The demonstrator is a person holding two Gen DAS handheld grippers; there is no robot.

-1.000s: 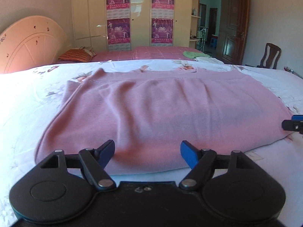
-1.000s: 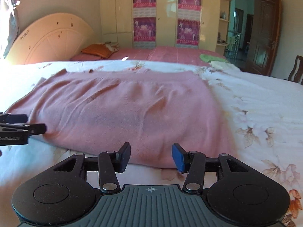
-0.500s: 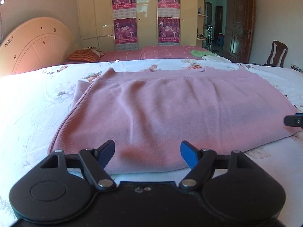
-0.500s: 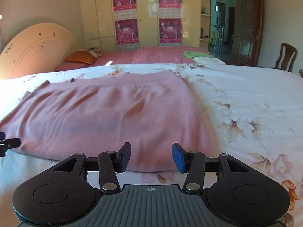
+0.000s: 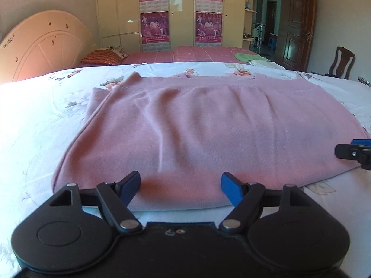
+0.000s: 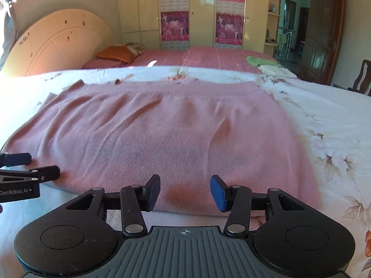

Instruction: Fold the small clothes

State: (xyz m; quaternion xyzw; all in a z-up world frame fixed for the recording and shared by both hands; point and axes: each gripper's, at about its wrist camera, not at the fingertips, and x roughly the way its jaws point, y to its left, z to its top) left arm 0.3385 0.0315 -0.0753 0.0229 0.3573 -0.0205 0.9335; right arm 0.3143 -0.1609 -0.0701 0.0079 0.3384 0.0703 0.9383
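Pink garment [image 5: 204, 134] lies flat across centre of both views, on the floral bedsheet [image 6: 329, 120]. We read it as already folded once, judging by a doubled far edge w/ a band near upper centre; not certain. Few soft wrinkles mid-cloth. Near hem runs just past the fingertips in both views.

Our left gripper [image 5: 180, 185]: jaws spread wide, nothing between them, poised at near hem, lower centre of frame. Our right gripper [image 6: 185, 191]: also spread, empty, same hem further along; its tip shows at right edge of left view.

Progress est.: early-mid. No grasp yet; further folds remain, prob. grabbing near hem at 2 pts and carrying it over.

Bkgd: headboard [image 5: 44, 44] upper left, wardrobe [image 6: 201, 11] top centre, door [image 5: 296, 20] upper right
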